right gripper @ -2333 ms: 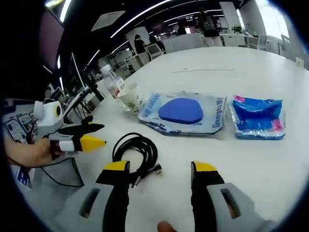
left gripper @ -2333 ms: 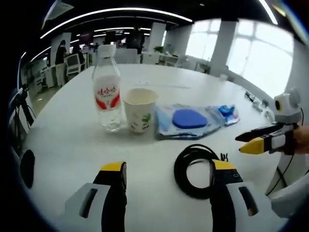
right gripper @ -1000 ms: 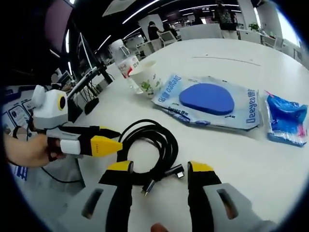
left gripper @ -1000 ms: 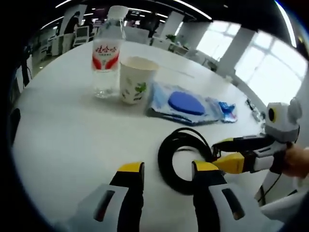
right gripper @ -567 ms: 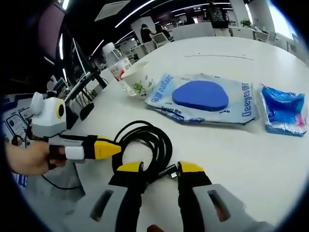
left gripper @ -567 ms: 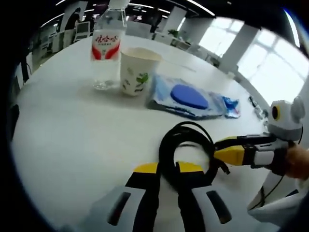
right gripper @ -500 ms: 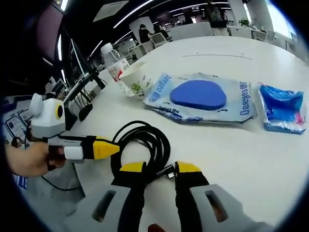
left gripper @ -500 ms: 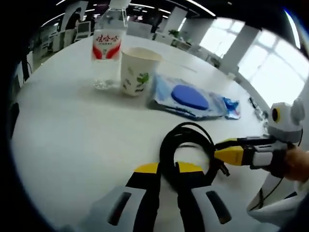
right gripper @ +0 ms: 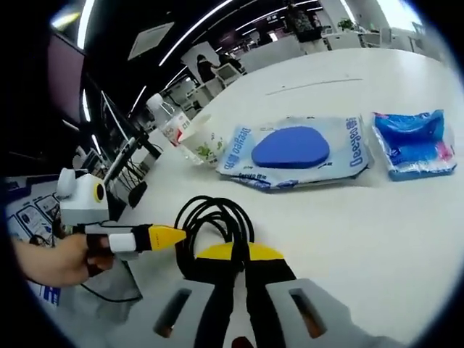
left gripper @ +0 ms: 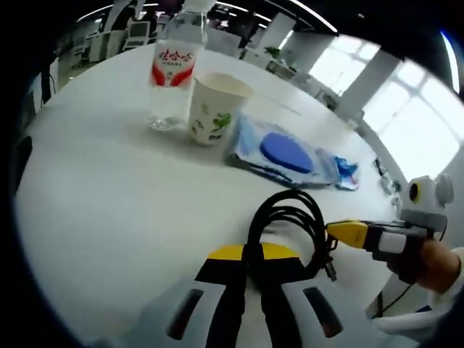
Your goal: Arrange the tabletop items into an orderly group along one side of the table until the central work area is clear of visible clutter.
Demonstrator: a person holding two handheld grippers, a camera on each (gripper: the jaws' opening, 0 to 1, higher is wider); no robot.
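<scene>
We have both the left gripper [left gripper: 251, 251] and the right gripper [right gripper: 240, 252] pinched shut on the cable [left gripper: 290, 225] near the bench's near edge; next we likely lift it toward the cup [left gripper: 213, 106] and pouch [right gripper: 293, 154].

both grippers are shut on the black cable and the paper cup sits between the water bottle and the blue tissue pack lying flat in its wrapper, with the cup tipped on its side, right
Not quite: the paper cup stands upright, open end up, as the left gripper view shows. The rest holds: the left gripper and right gripper are both shut on the black cable, and the cup sits between the water bottle and the blue tissue pack.
</scene>
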